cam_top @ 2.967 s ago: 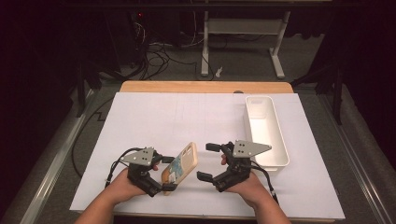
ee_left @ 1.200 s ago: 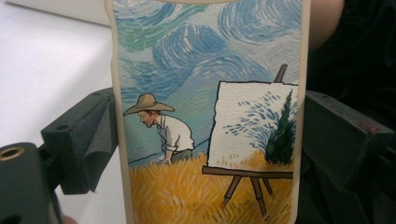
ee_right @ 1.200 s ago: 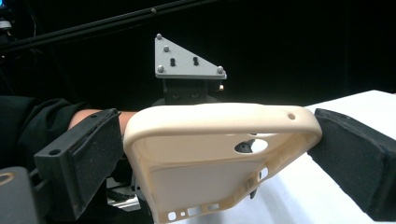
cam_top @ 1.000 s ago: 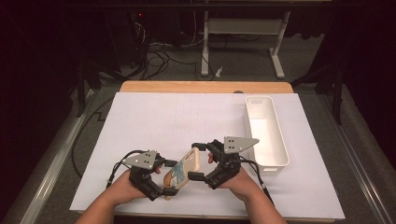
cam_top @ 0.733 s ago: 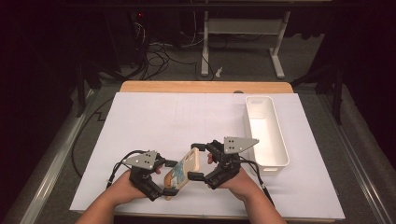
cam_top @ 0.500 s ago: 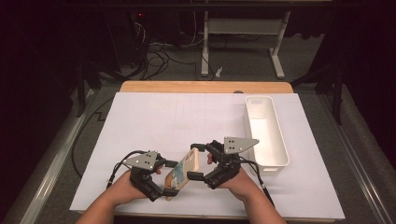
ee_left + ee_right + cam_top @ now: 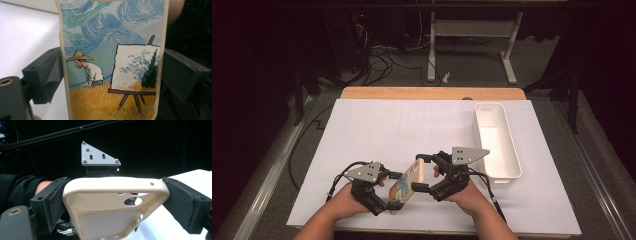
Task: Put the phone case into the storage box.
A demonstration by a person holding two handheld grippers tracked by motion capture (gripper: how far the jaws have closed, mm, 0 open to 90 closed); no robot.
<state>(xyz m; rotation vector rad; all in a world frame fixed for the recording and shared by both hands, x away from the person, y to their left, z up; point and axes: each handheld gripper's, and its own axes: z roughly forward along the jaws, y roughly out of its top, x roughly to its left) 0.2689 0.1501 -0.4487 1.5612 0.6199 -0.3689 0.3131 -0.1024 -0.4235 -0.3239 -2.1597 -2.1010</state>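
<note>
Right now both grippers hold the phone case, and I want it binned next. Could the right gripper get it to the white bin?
Probably yes: the white bin sits just beside the right gripper, bare table between. The left gripper must release the phone case first.

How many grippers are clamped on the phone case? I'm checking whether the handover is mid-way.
2. The left gripper pinches the phone case at its lower end; the right gripper grips its upper end.
</note>
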